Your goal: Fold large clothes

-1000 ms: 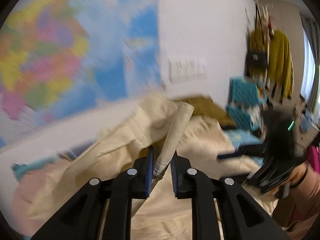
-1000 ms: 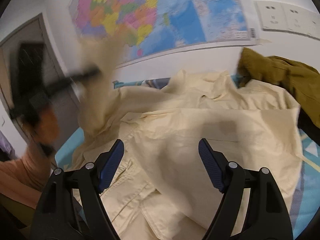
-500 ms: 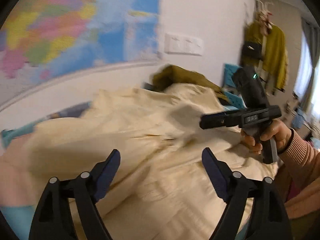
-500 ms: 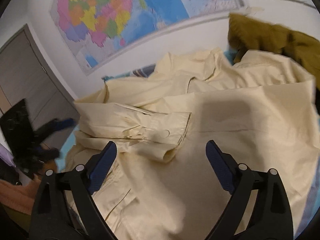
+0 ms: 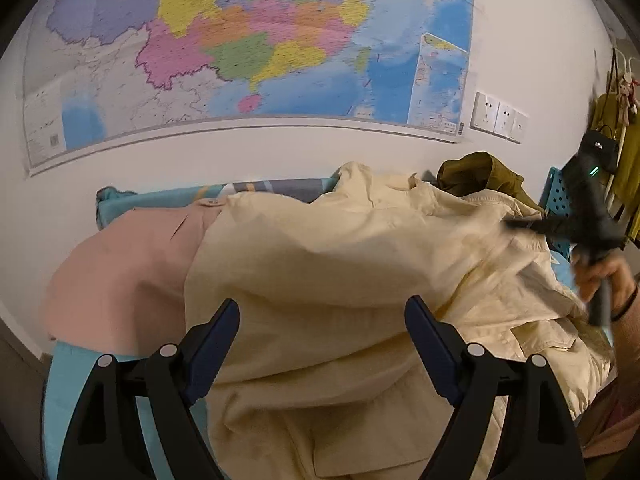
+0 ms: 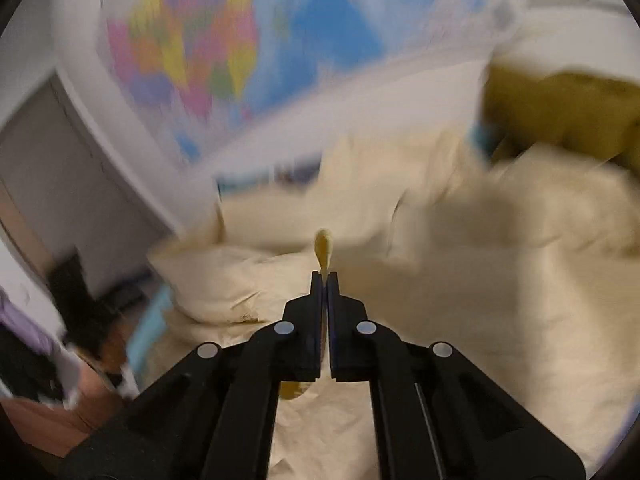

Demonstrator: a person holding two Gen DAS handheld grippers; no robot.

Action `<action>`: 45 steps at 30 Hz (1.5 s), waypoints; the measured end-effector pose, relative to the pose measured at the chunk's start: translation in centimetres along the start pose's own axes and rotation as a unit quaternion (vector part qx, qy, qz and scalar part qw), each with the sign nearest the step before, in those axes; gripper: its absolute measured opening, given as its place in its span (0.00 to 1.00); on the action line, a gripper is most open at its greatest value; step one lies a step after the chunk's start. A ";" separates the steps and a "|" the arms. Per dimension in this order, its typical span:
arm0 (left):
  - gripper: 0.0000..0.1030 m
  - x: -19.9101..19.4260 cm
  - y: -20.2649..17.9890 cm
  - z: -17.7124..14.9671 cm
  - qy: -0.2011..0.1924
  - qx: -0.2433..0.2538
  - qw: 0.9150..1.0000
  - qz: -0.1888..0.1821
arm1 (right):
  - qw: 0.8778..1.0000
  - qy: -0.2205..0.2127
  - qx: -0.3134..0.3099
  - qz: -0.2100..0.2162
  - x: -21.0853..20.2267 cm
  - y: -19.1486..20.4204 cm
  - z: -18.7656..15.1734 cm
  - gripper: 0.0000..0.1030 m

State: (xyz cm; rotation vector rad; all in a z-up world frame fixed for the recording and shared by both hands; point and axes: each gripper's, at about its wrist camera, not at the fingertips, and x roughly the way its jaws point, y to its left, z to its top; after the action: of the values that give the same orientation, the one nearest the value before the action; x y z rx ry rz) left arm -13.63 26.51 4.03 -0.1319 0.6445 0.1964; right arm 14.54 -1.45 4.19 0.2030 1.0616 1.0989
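Observation:
A large cream shirt (image 5: 340,248) lies rumpled across the bed, seen blurred in the right wrist view as the same cream shirt (image 6: 460,280). My left gripper (image 5: 322,304) hovers open just above its near side, with nothing between the fingers. My right gripper (image 6: 325,276) is shut on a small raised fold of the shirt (image 6: 323,246), which sticks up past the fingertips. In the left wrist view a hand (image 5: 604,280) holds that blurred black tool at the shirt's right edge.
A pink garment (image 5: 128,264) lies left of the shirt on teal bedding (image 5: 64,380). An olive garment (image 5: 480,172) is bunched at the back by the wall. A map (image 5: 260,40) and sockets (image 5: 498,118) are on the wall; a teal crate (image 5: 560,196) stands at right.
My left gripper let go of the sleeve it held up, opened wide and swung left and lower. My right gripper went from wide open to shut on a fold of the shirt.

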 end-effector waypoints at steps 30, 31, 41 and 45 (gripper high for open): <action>0.73 16.6 -2.9 5.2 0.143 0.024 0.989 0.040 | 0.987 0.031 0.015 -0.158 -4.7 -3.8 -5.1 0.76; 0.73 16.0 -2.8 5.1 0.138 0.023 0.989 0.039 | 0.986 0.042 0.026 -0.158 -3.8 -4.3 -4.9 0.76; 0.73 11.3 -3.4 4.0 0.111 0.032 0.993 0.003 | 0.989 0.042 0.018 -0.137 -2.1 -4.9 -4.3 0.15; 0.73 11.0 -3.8 3.7 0.109 0.039 0.993 -0.019 | 0.988 -0.013 0.015 -0.154 -5.0 -4.9 -2.8 0.03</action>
State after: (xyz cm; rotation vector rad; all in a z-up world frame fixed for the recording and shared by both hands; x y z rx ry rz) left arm -1.98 25.03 0.54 -0.0897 0.8649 0.1209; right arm 15.25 -8.84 2.75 0.0723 1.0467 0.8004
